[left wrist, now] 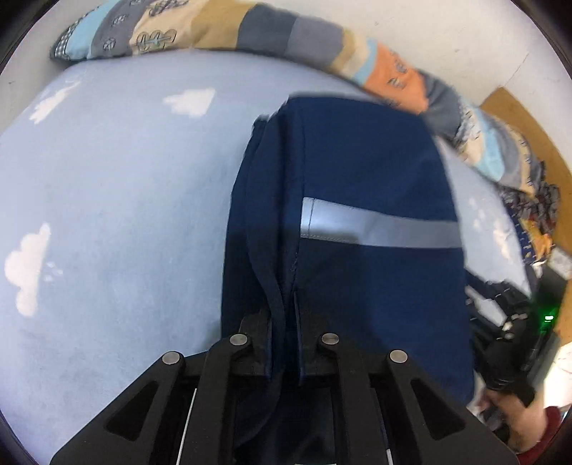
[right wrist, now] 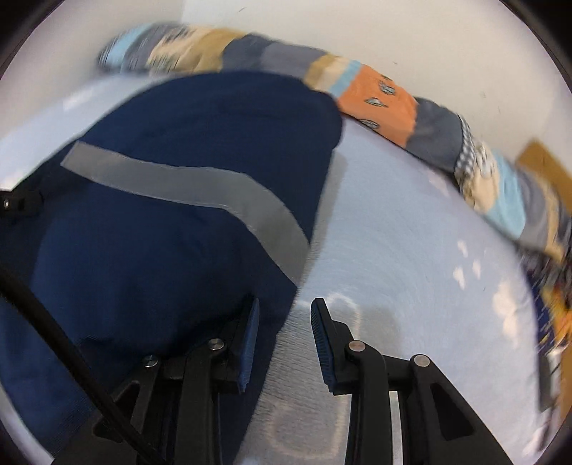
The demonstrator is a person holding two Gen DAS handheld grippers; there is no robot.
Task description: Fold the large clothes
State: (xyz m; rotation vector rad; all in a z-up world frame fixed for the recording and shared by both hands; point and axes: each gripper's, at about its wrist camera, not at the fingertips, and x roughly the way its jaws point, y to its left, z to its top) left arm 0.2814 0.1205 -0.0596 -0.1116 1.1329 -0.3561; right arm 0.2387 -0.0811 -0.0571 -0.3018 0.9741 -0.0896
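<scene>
Navy garment (left wrist: 357, 200), grey reflective stripe | bedsheet (left wrist: 107, 214) centre | patchwork quilt (left wrist: 221, 32) along far edge | left gripper (left wrist: 286, 343) clenched on garment fold | right gripper (right wrist: 284, 322) released, at garment's edge

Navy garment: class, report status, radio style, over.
Left tool shut on navy garment. Right tool open, nothing between pads. Garment part-folded on blue sheet. Nothing in the way.
</scene>
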